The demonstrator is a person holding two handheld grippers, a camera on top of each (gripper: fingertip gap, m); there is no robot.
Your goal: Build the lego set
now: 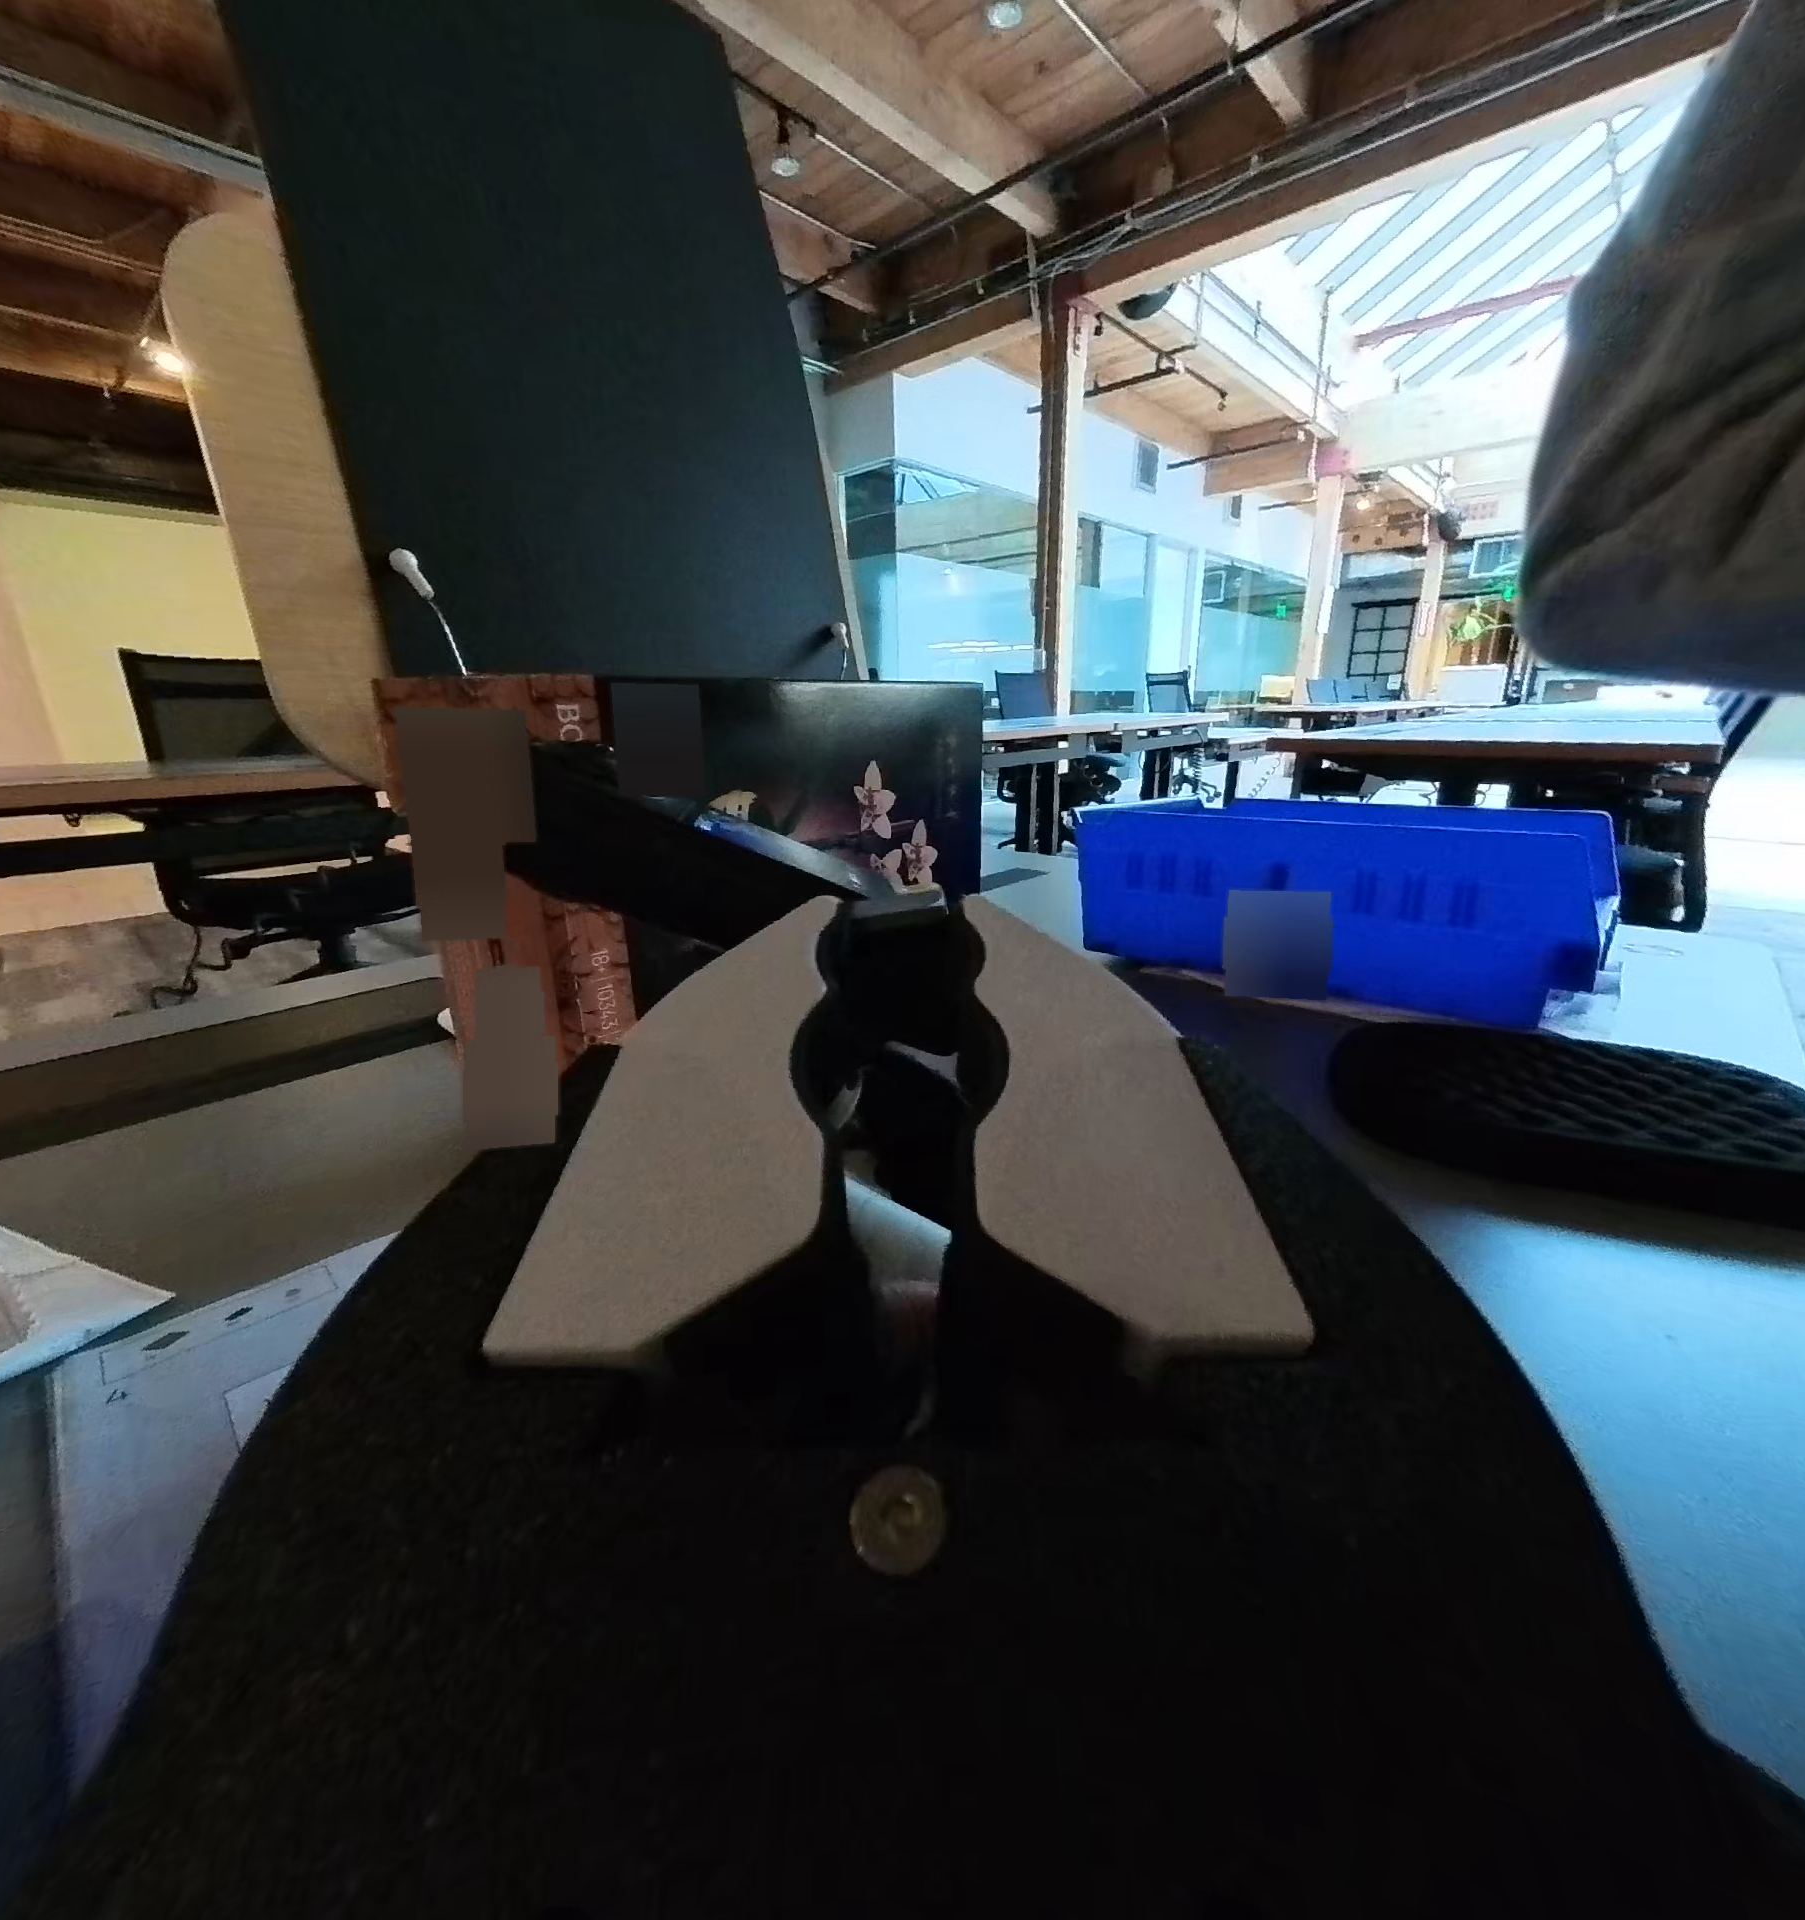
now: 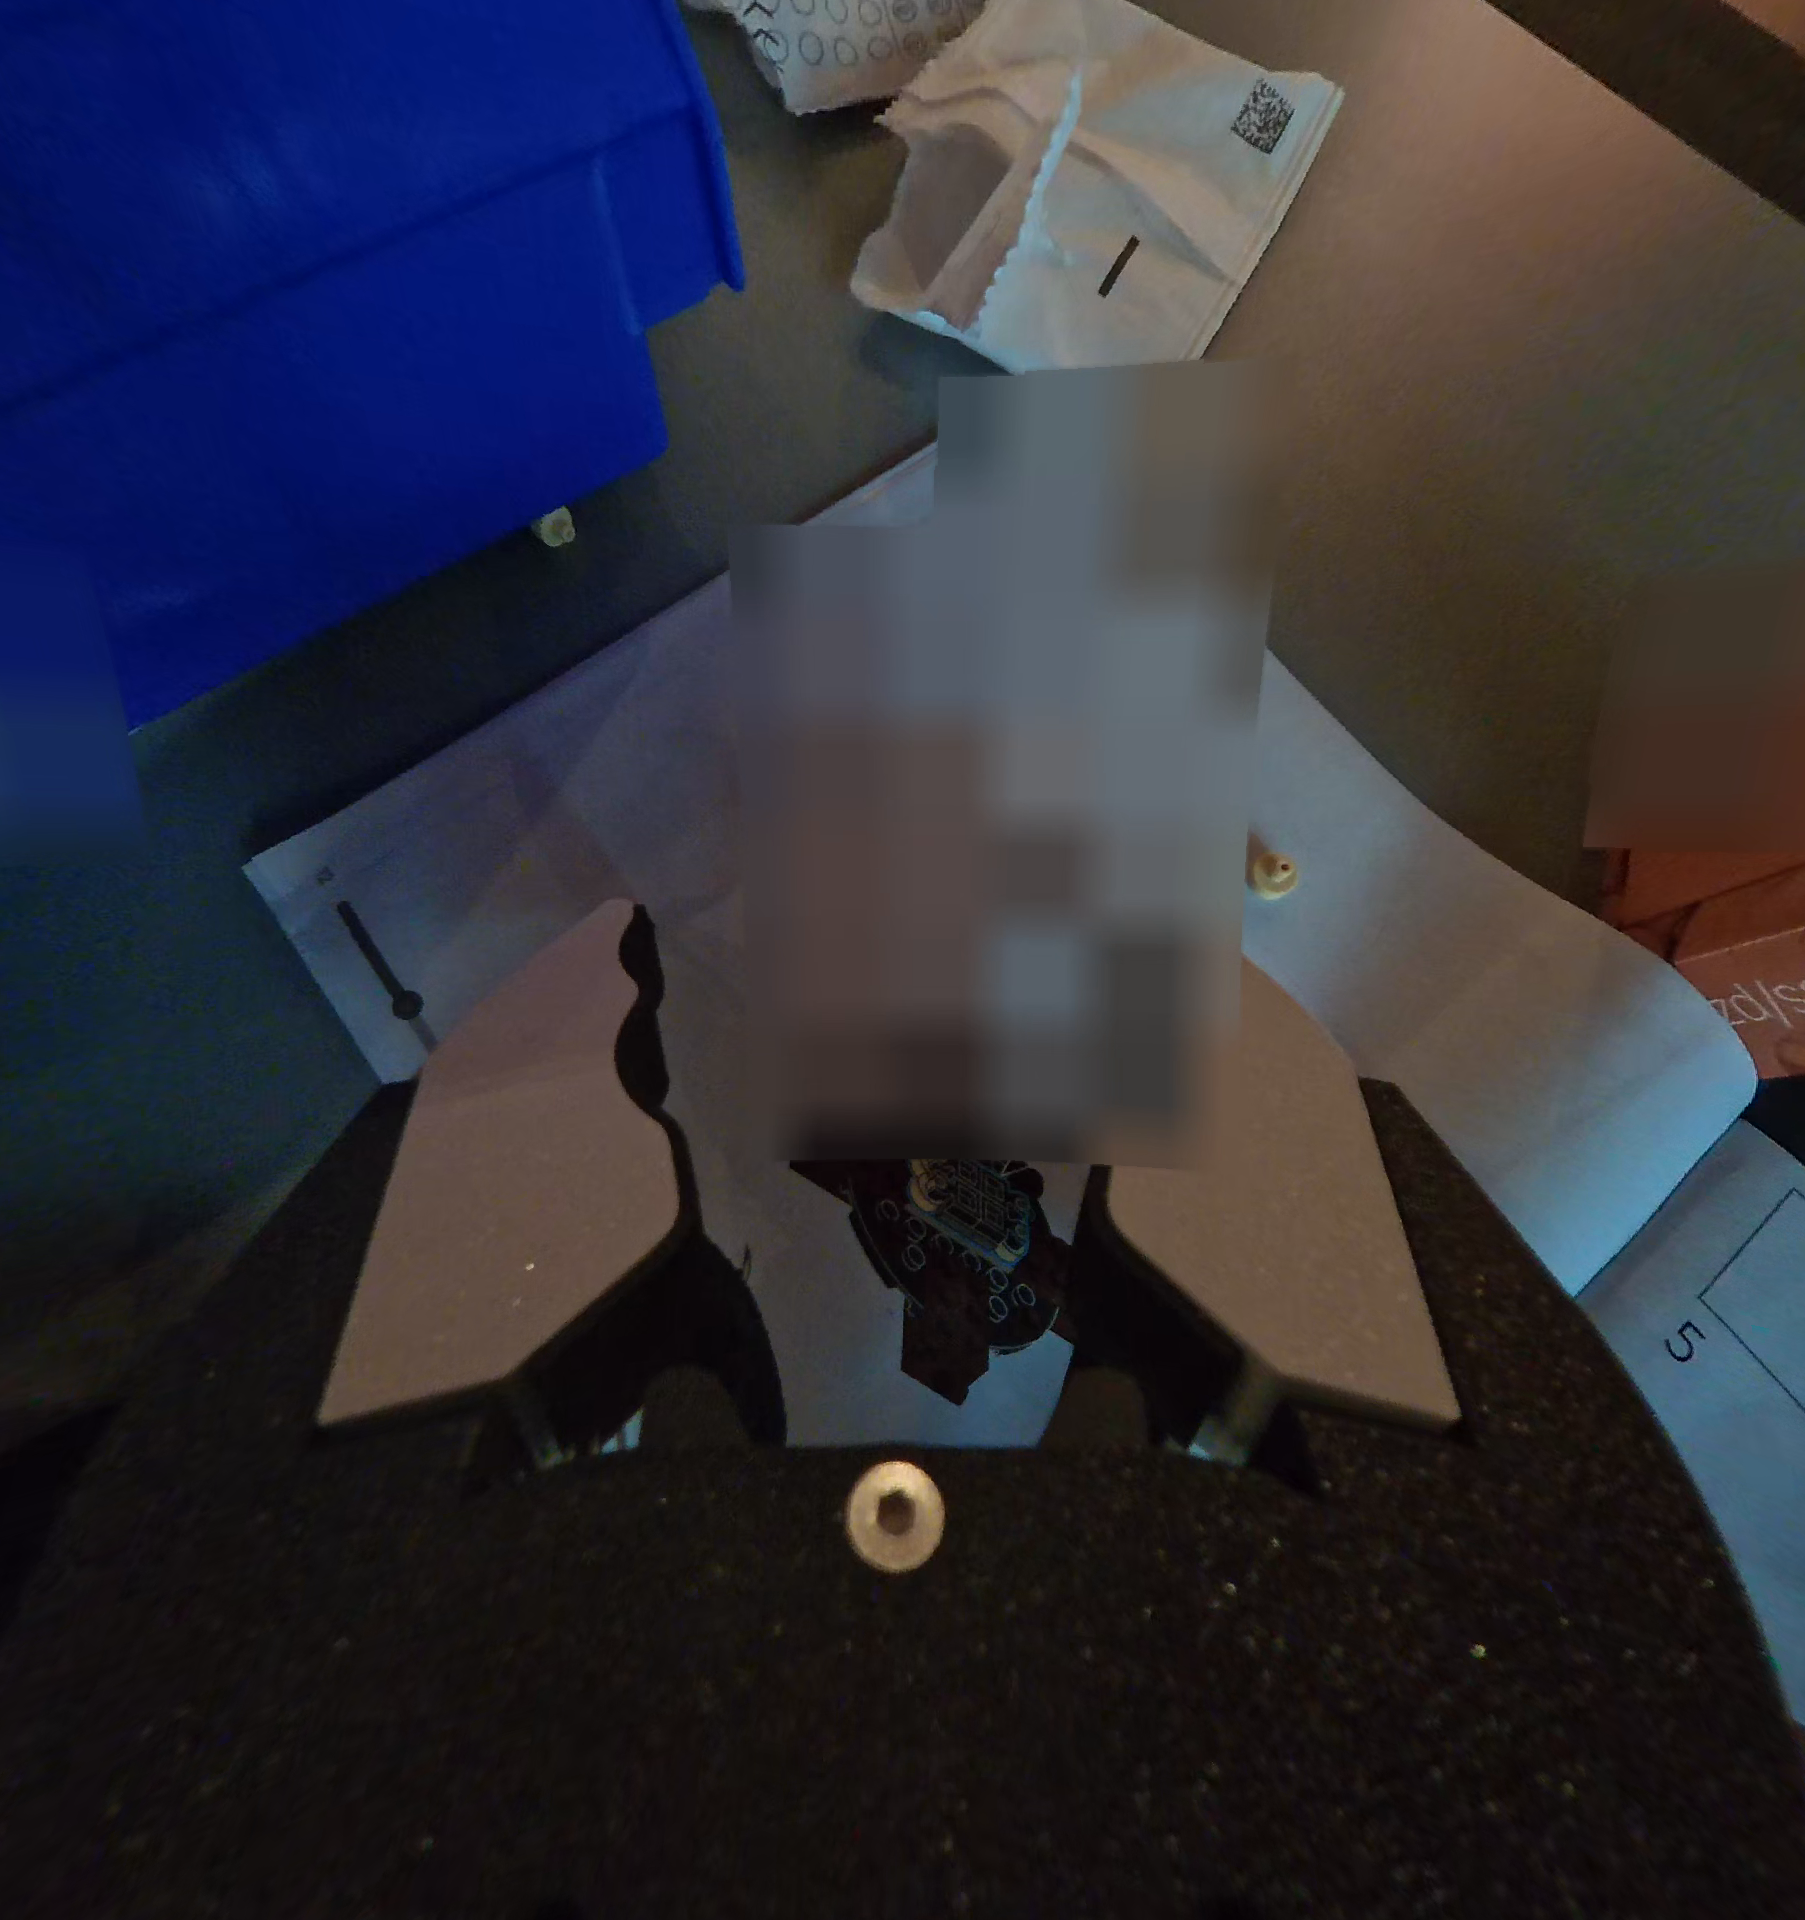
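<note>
— What has the left gripper (image 1: 893,912) got?

— A black flat panel (image 1: 669,852), thin and stiff, pinched by one corner. The jaws are drawn in almost together and both tips press on its edge. The panel slants up and away to the left, in front of a dark box printed with orchids (image 1: 877,769) and a brown box (image 1: 565,935) beside it.

— And around it?

— A blue bin (image 1: 1345,904) stands to the right on the table (image 1: 1604,1403), apart from the gripper, with a black mesh pad (image 1: 1604,1122) nearer.

— The right gripper (image 2: 939,935)?

— Spread wide, gripping nothing. It hangs over a white printed sheet (image 2: 462,831). A blurred patch covers most of the gap, and below it a dark patterned piece (image 2: 971,1257) lies on the sheet, touched by neither finger.

— Anything near?

— A small cream peg (image 2: 1273,873) just to the right, a torn white pouch (image 2: 1085,208) farther off, and the bin at upper left.
</note>
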